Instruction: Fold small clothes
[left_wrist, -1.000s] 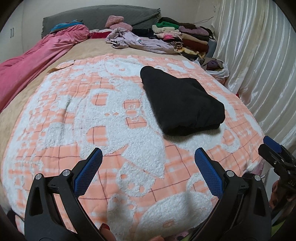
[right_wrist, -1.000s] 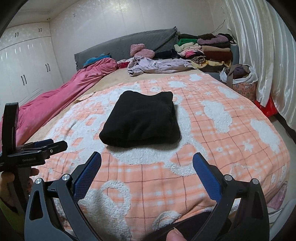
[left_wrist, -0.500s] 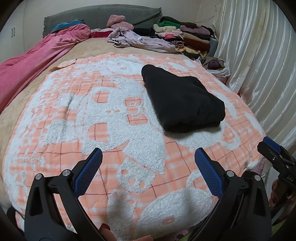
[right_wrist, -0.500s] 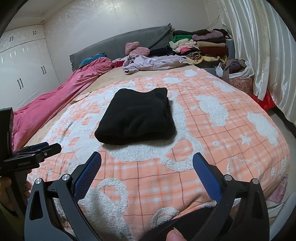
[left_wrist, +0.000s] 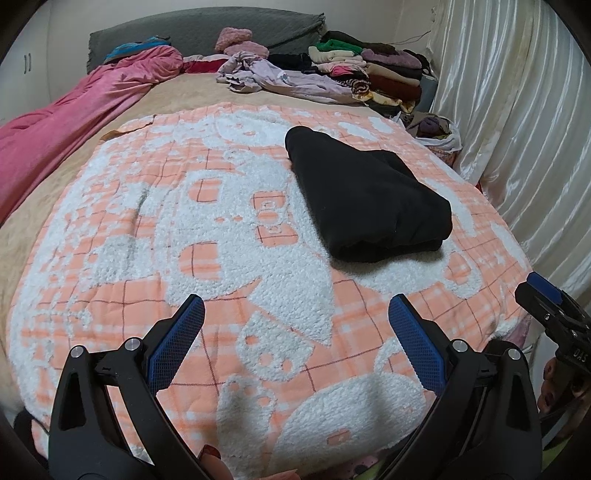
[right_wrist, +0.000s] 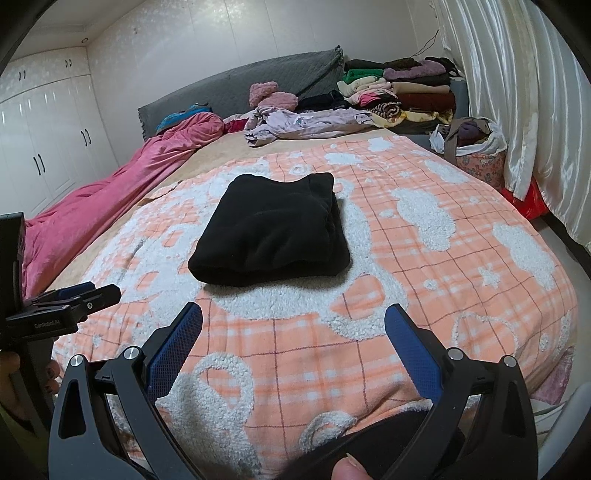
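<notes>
A black garment (left_wrist: 364, 201) lies folded into a compact rectangle on the orange-and-white fleece blanket (left_wrist: 221, 236); it also shows in the right wrist view (right_wrist: 271, 230). My left gripper (left_wrist: 295, 332) is open and empty, held above the blanket's near edge, short of the garment and to its left. My right gripper (right_wrist: 293, 332) is open and empty, held near the foot of the bed, facing the garment. Each gripper shows at the edge of the other's view: the right one (left_wrist: 550, 306), the left one (right_wrist: 70, 299).
A pink duvet (right_wrist: 110, 195) lies along the bed's left side. Loose lilac clothes (right_wrist: 306, 123) and a stack of folded clothes (right_wrist: 402, 92) sit by the grey headboard. A full bag (right_wrist: 476, 147) stands by the curtains on the right. White wardrobes (right_wrist: 40, 147) line the left wall.
Both grippers have drawn back slightly from the folded garment and stayed open. The garment has not moved.
</notes>
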